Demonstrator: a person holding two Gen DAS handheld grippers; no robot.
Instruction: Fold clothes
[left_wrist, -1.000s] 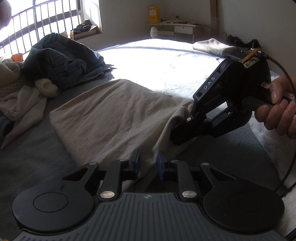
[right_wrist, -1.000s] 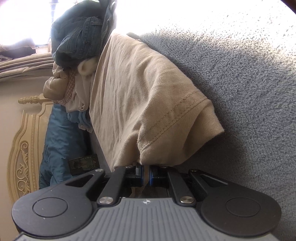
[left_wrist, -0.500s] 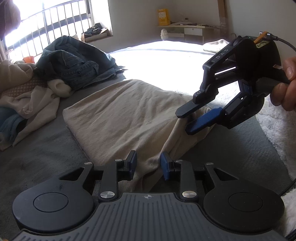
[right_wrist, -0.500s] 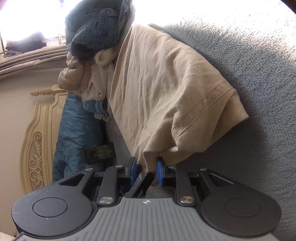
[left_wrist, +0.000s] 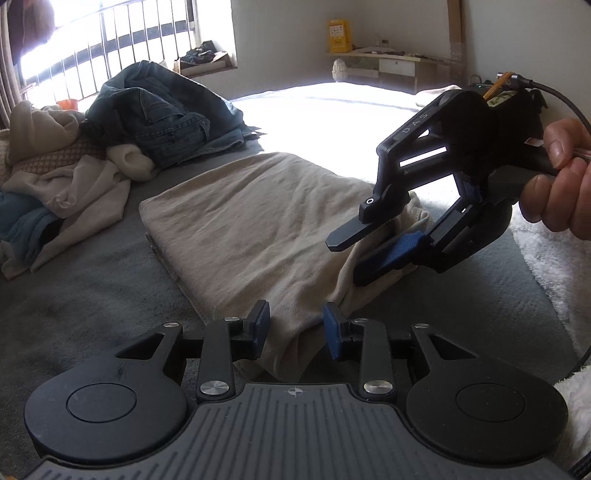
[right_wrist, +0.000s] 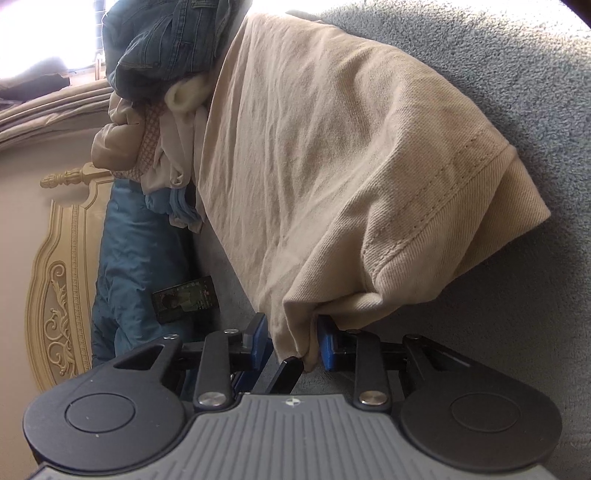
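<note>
Two tongs work at one garment. The left tongs stand spread and are opening, their blue ribbed pads on either side of the near corner of the beige shirt without pressing on it. The right tongs, held in a hand at the right, have a black upper finger and a blue-padded lower finger; they are closing, with a fold of the shirt's right edge between them. In the right wrist view that fold touches one blue pad and stands clear of the other, so the right tongs are parted and not yet pinching.

The shirt is one piece of soft woven cotton, folded to a rough rectangle, lightly creased, with a double-stitched sleeve hem at its far right. It lies flat on the grey fleecy blanket of the bed, near the middle.

To the far left sits one heap of clothes: cream and patterned pieces, something pale blue, and dark denim jeans bunched on top. A carved, cream-coloured headboard with scrollwork shows beyond the heap.
</note>
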